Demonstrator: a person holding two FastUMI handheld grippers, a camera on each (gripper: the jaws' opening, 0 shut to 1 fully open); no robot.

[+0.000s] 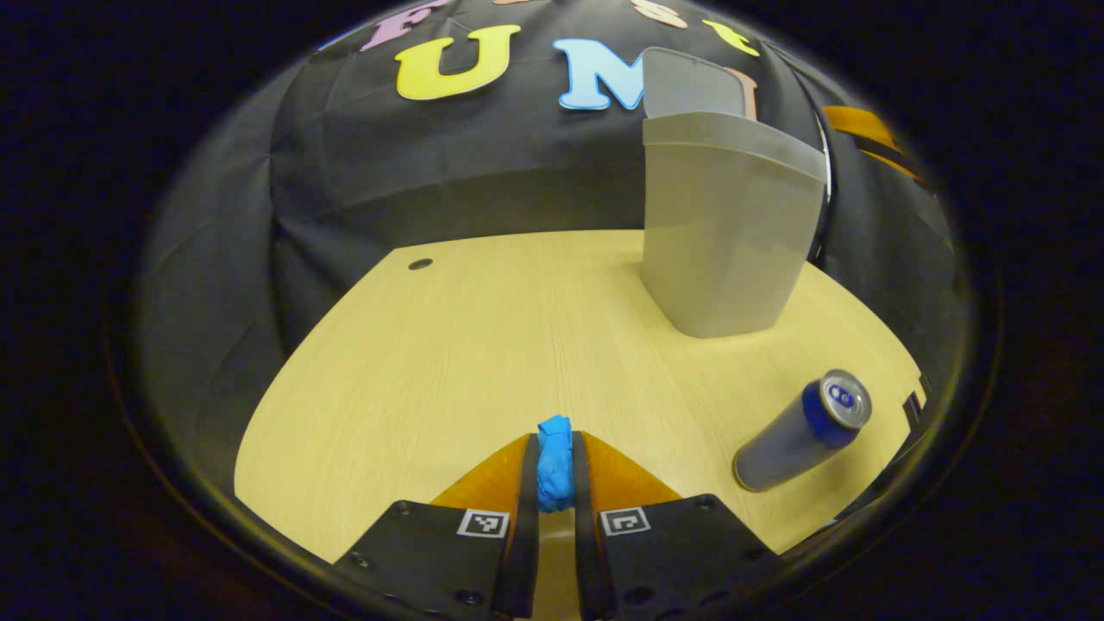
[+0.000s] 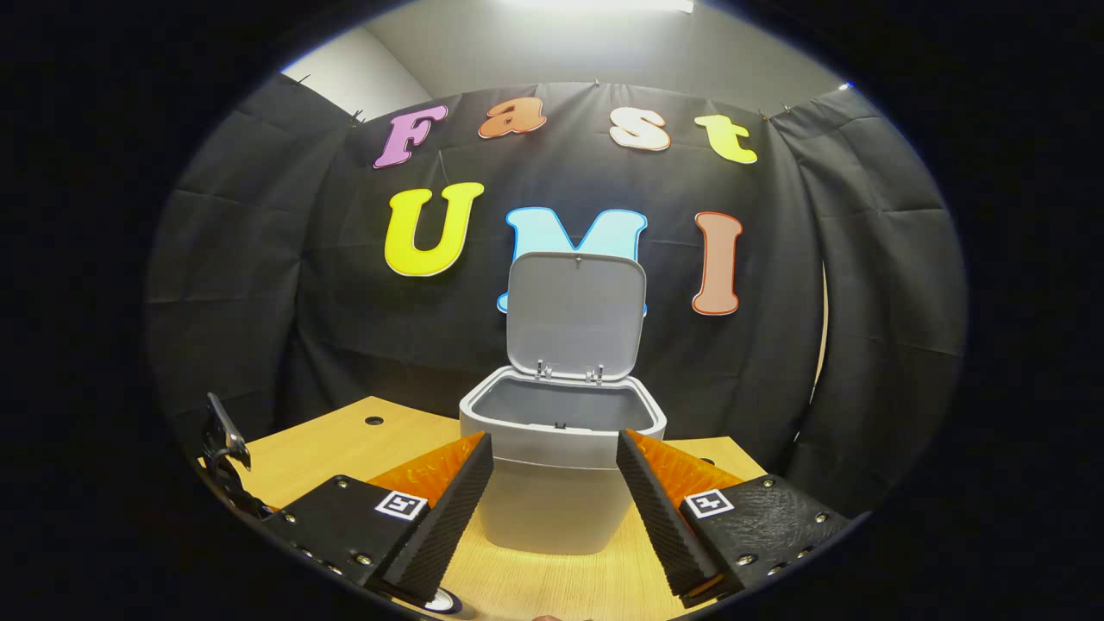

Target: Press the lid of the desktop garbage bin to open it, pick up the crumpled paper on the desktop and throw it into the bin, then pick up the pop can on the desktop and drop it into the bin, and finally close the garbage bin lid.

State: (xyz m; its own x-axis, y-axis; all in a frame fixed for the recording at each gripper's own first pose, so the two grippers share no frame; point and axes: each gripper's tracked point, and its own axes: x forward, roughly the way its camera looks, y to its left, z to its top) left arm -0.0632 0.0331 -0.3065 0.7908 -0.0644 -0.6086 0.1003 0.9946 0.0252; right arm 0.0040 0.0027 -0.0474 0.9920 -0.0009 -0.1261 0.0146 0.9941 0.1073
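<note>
Left claw [image 1: 556, 470]: clamped on the blue crumpled paper [image 1: 555, 461], bottom centre.
Right claw [image 2: 555, 483]: fingers apart, empty.
Bin [image 1: 724, 233]: upper right, lid [image 2: 576, 315] up (already open).
Pop can [image 1: 802, 431]: lying on the surface [image 1: 448, 345], lower right.
Advice: carry the paper above the rim before letting go.

In the left gripper view the paper [image 1: 555, 466] sits between the left claw's [image 1: 556, 470] fingers, over the worktop [image 1: 483, 345]. The bin [image 1: 724, 233] stands ahead to the right, at the back edge; the can [image 1: 798, 431] lies nearer, right of the paper. In the right gripper view the bin's lid [image 2: 576, 315] stands upright behind its mouth.
</note>
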